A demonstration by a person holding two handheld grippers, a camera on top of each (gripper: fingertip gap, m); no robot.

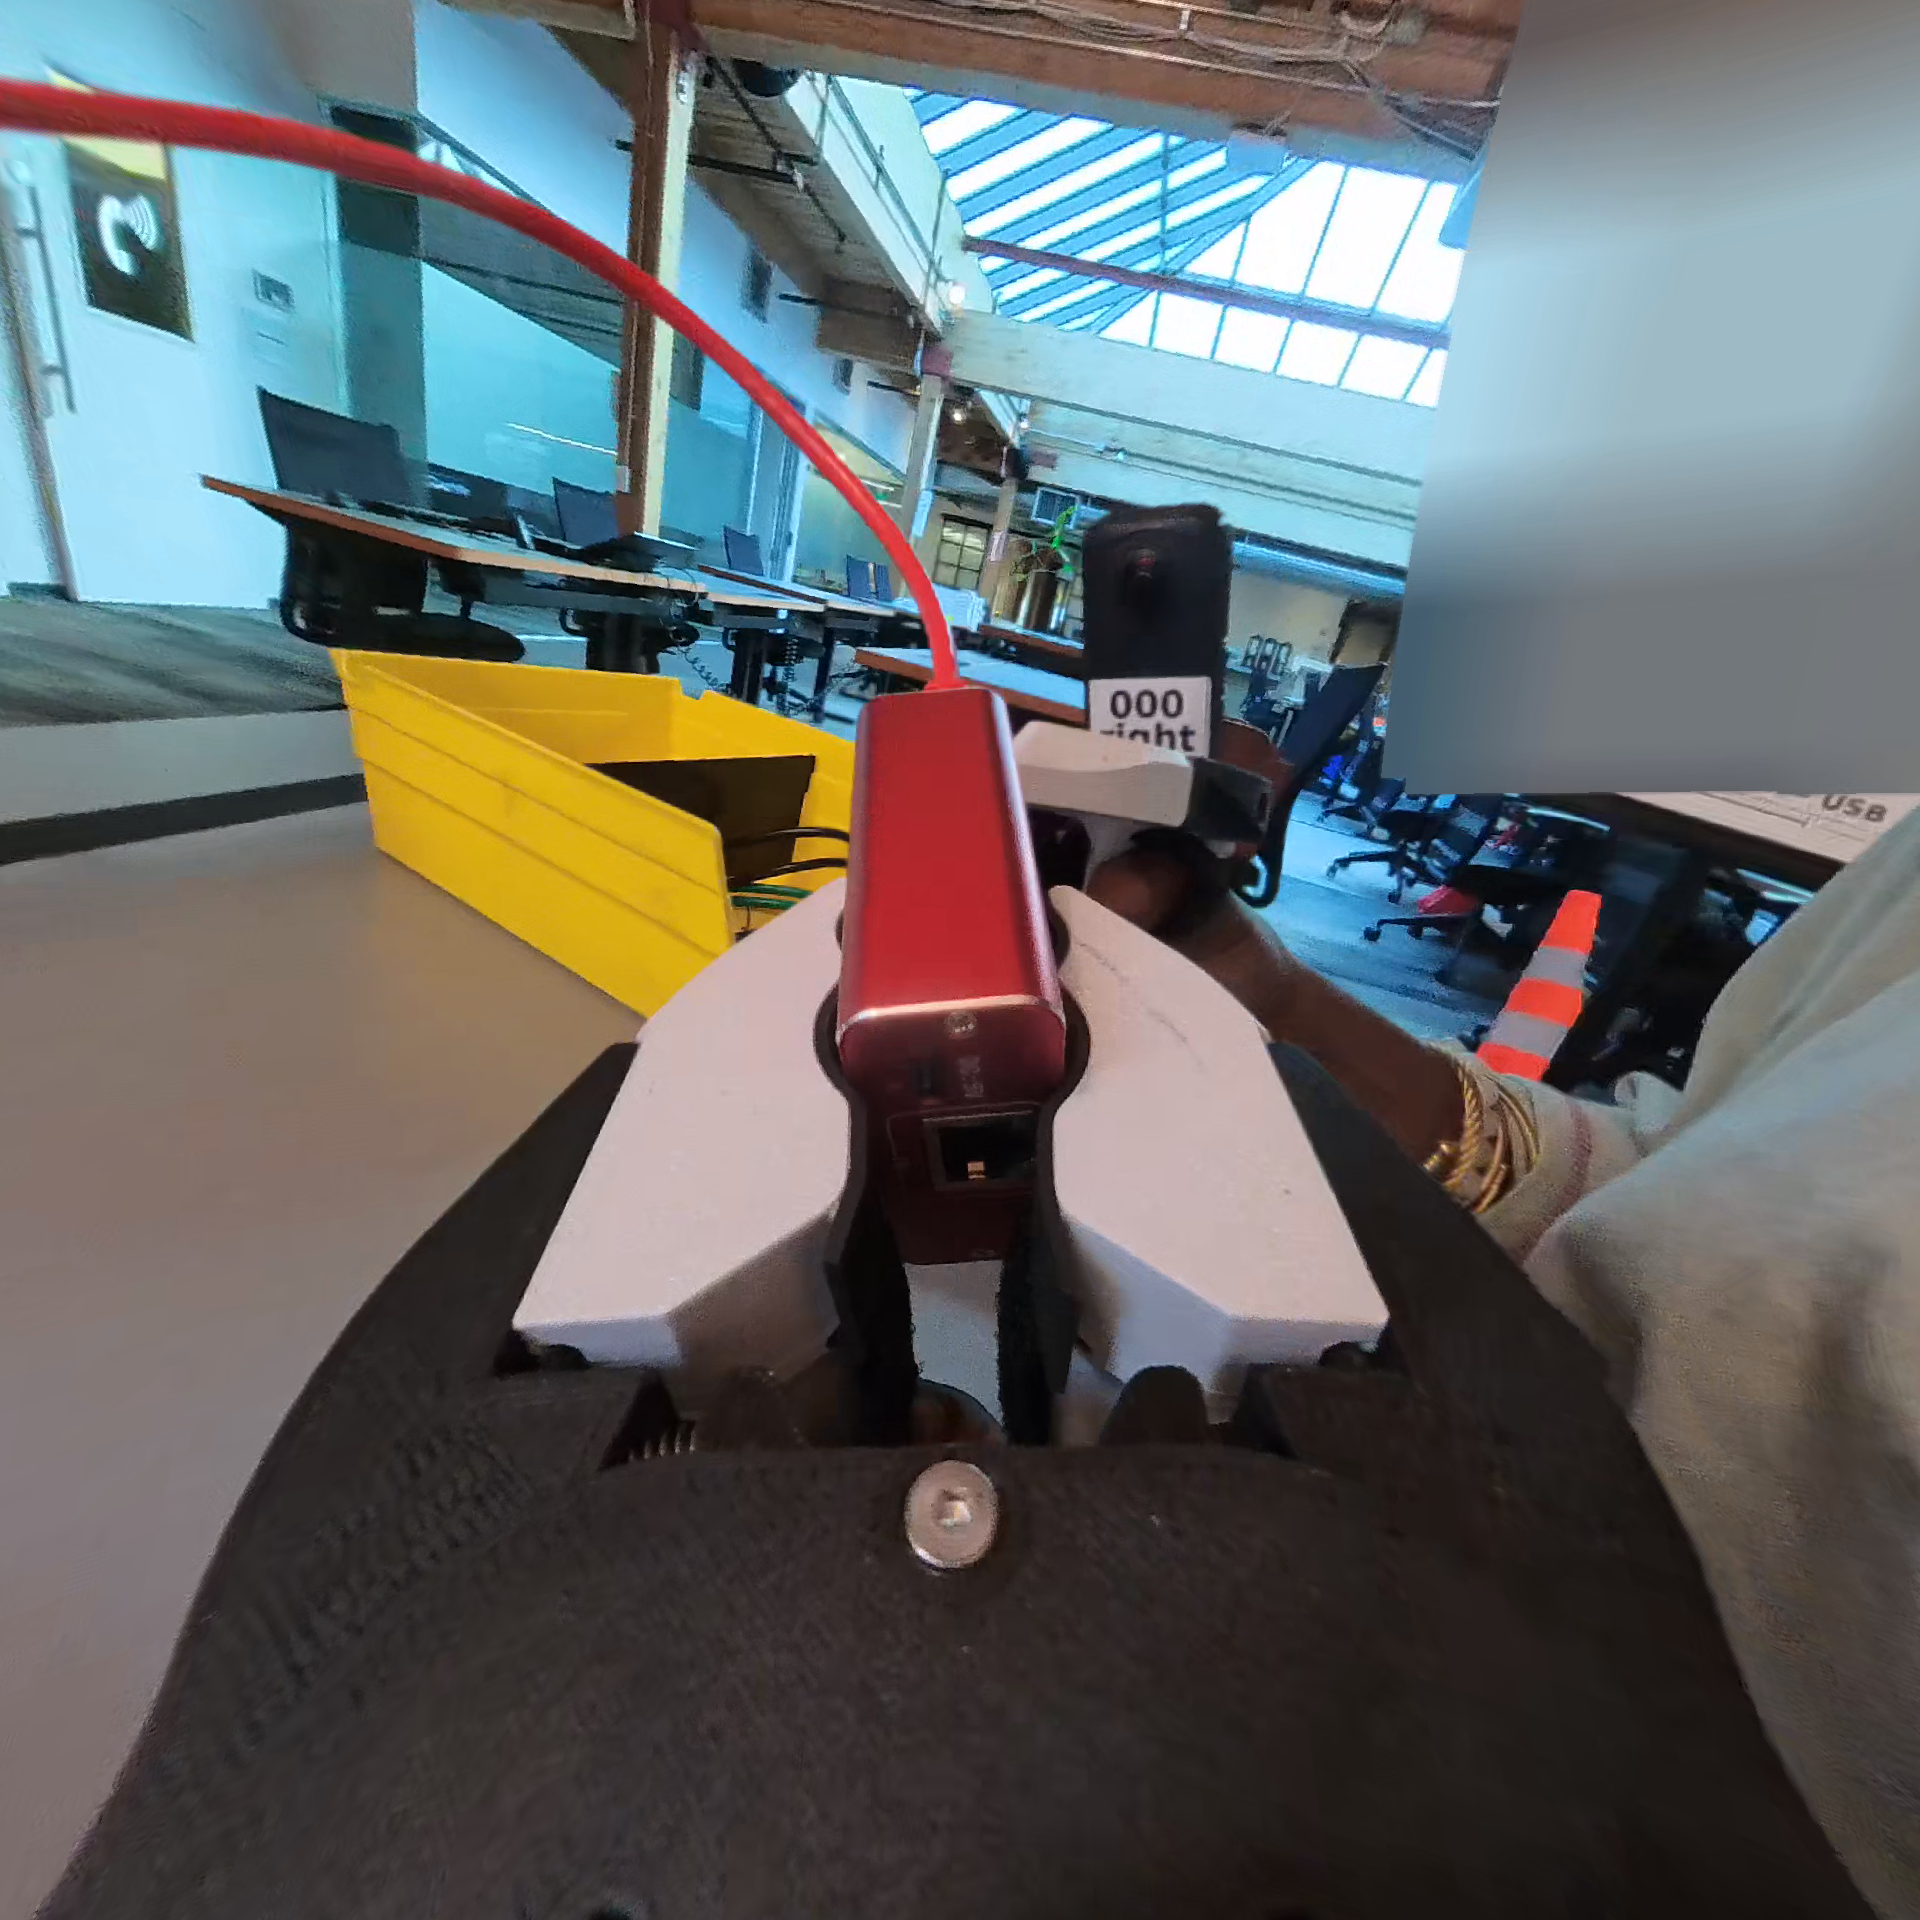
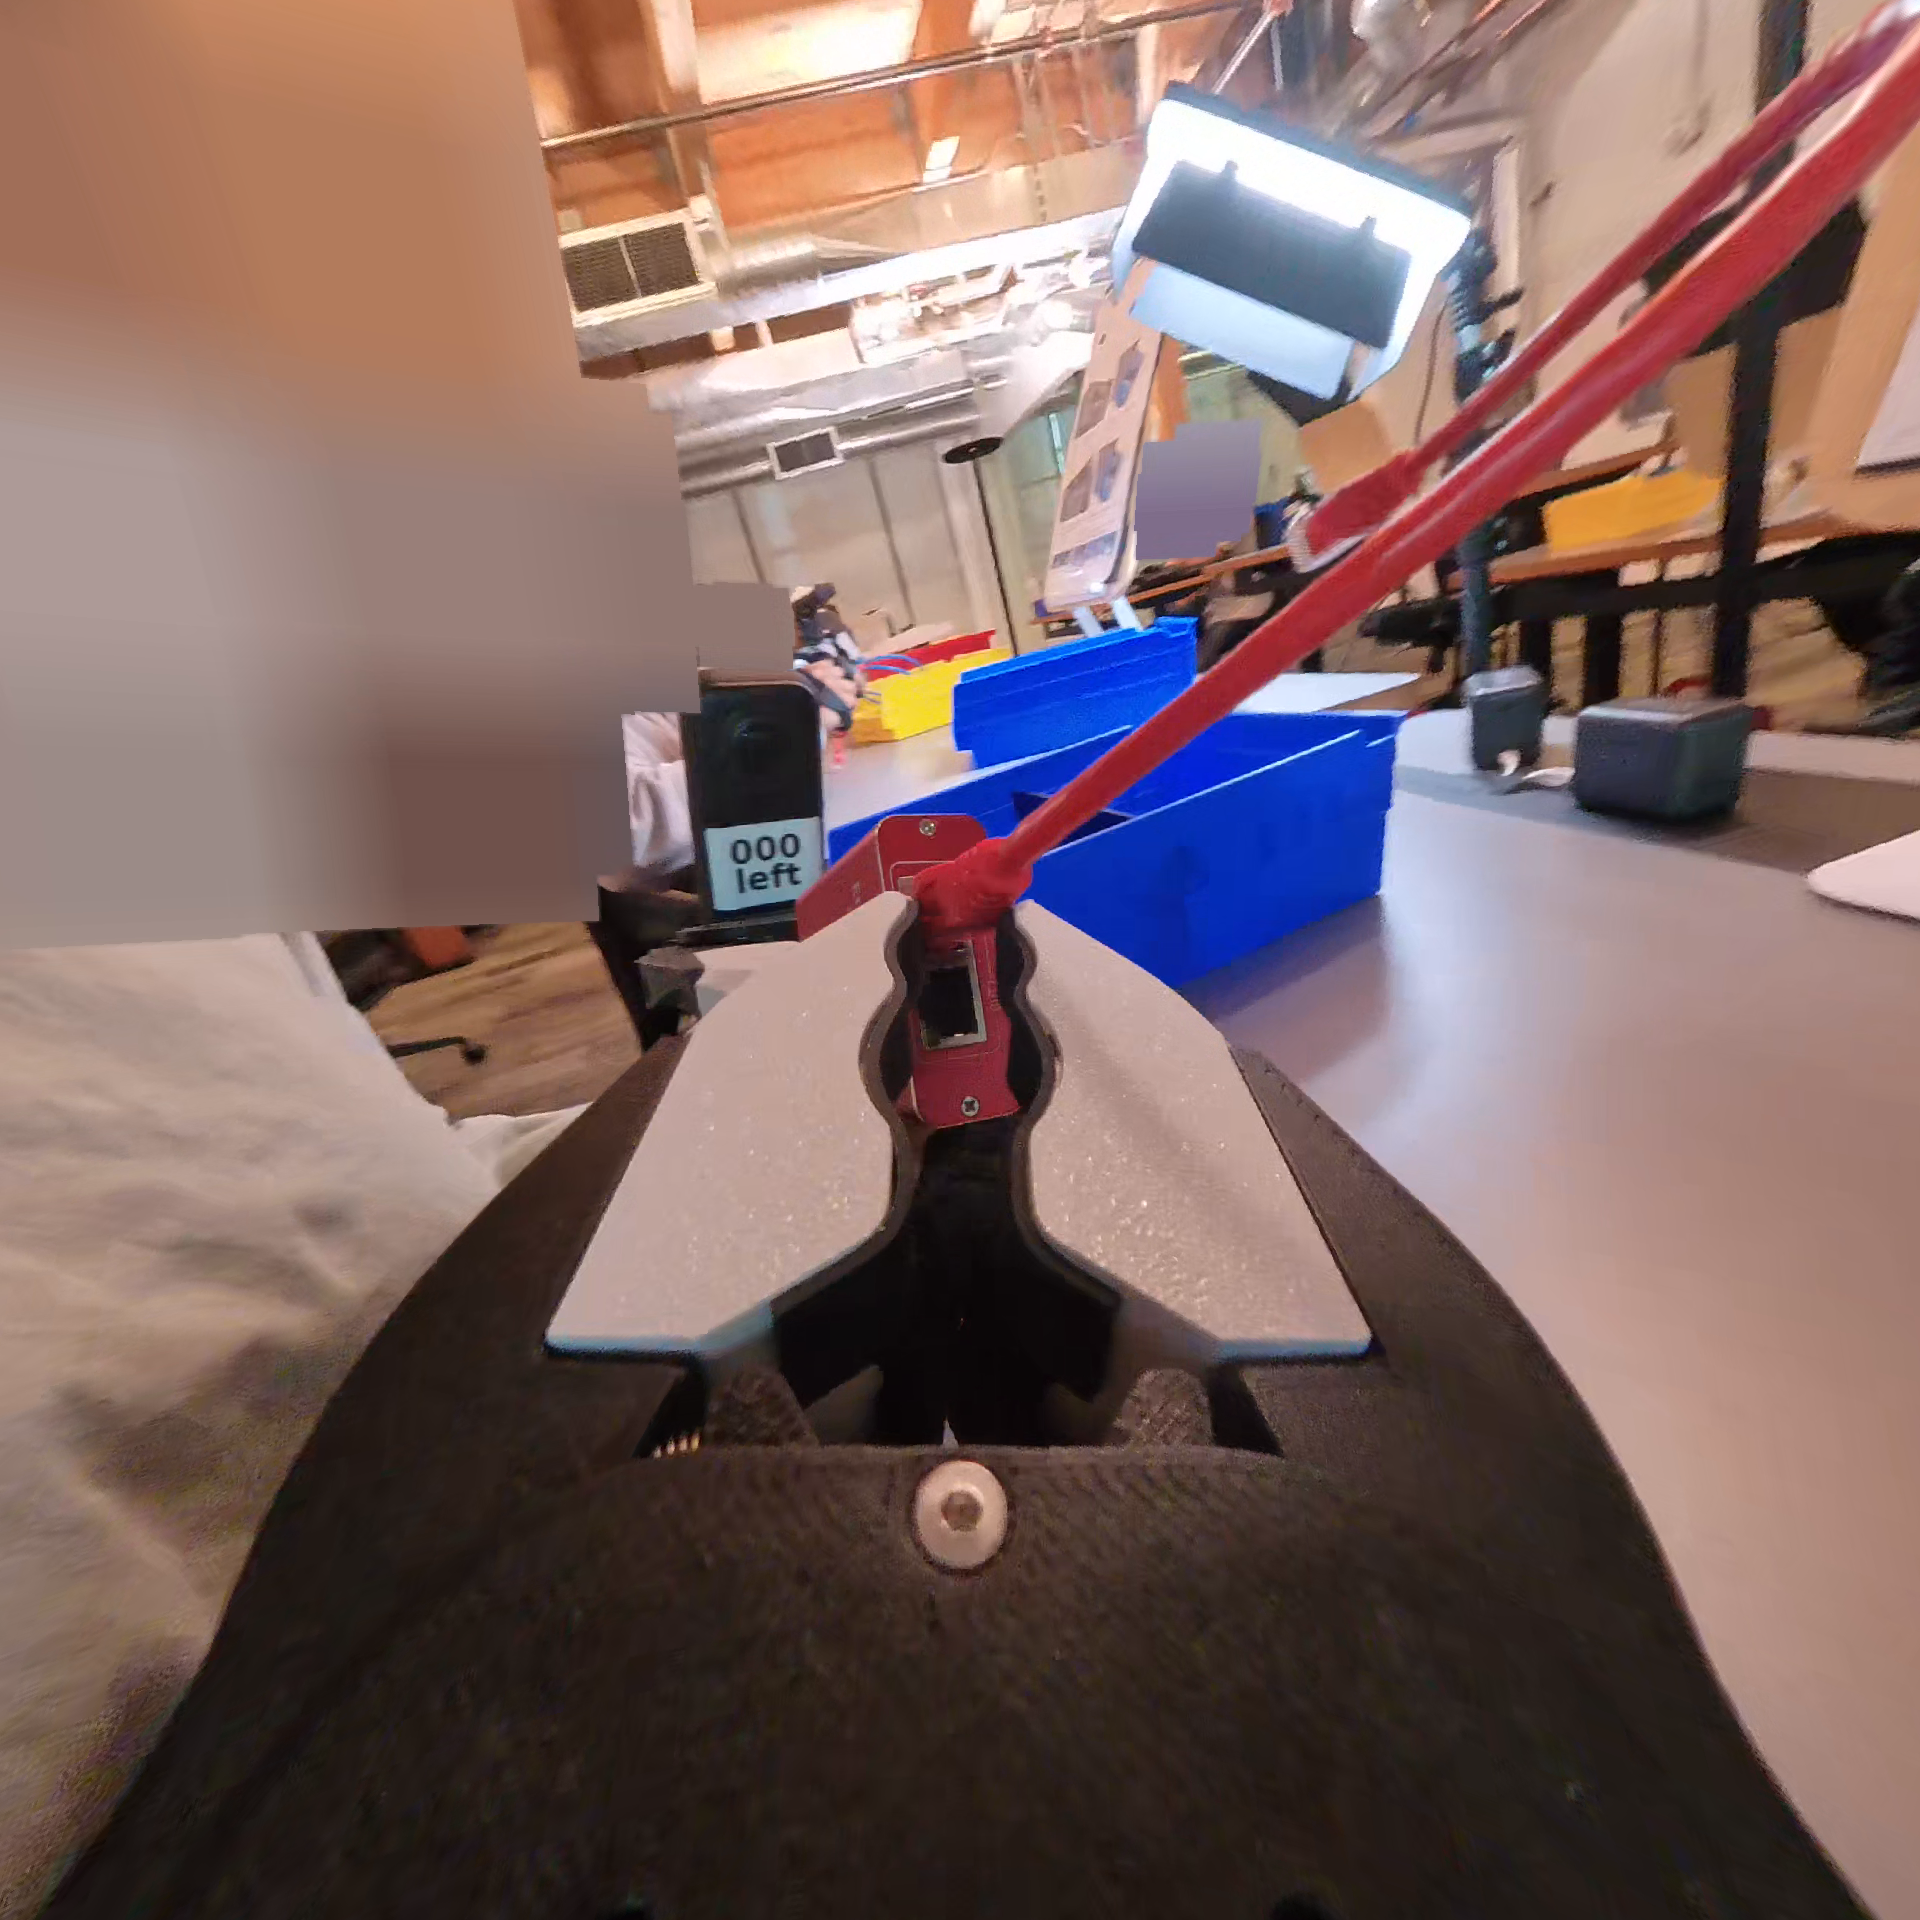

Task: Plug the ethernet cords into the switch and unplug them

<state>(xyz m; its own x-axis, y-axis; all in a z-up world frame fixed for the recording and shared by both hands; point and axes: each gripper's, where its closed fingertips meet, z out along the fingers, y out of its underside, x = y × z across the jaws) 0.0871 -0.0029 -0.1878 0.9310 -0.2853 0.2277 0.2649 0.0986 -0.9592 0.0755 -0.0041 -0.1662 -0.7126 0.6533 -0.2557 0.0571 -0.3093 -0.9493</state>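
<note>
My switch [image 1: 951, 914] sits between both sets of fingers [image 1: 727, 1091], cord [image 2: 1351, 582] plugged in, bins [image 1: 520, 790] behind on the desk [image 1: 208, 1039].

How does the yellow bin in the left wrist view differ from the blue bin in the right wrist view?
The yellow bin's near end is open, with black and green cables showing; the blue bin shows none. The red cord crosses in front of the blue bin, not the yellow bin. Both are long plastic bins on the grey table.

Black gripper [image 1: 951, 914] body, grey fingers [image 1: 717, 1122], silver screw [image 1: 951, 1515], gold bracelets [image 1: 1481, 1143].
</note>
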